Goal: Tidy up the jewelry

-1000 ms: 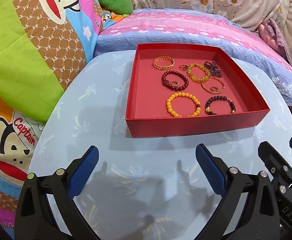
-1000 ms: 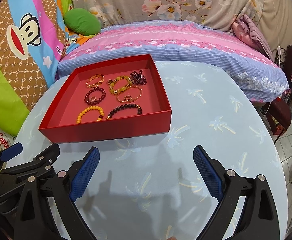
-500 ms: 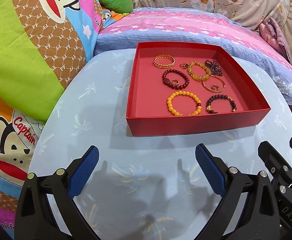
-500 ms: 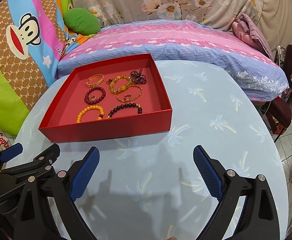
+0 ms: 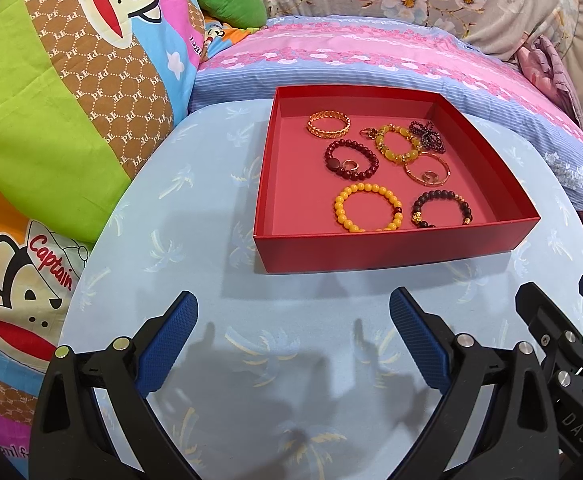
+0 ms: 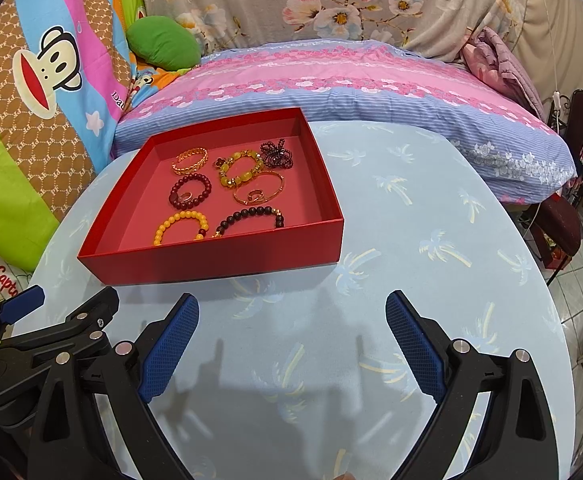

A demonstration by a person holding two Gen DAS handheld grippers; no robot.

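At the bottom of the left wrist view, our left gripper hangs with its blue-padded jaws spread wide and nothing between them, over the pale blue tablecloth printed with palm trees. In the right wrist view, our right gripper stands just as wide and just as empty above the same cloth; the left tool's black frame shows at the lower left of that frame.

Beyond the fingertips, in the middle of each frame, sits the red tray, well apart from both grippers. Nearest its front wall lie a yellow bead bracelet and a dark bead bracelet. Behind them we see a maroon bead bracelet ringing a small ring, a thin gold bangle around another ring, an amber bead bracelet, a gold chain bangle and a dark beaded bow.

Across the top of both frames runs a pink and blue striped pillow, with a green cushion at upper left.
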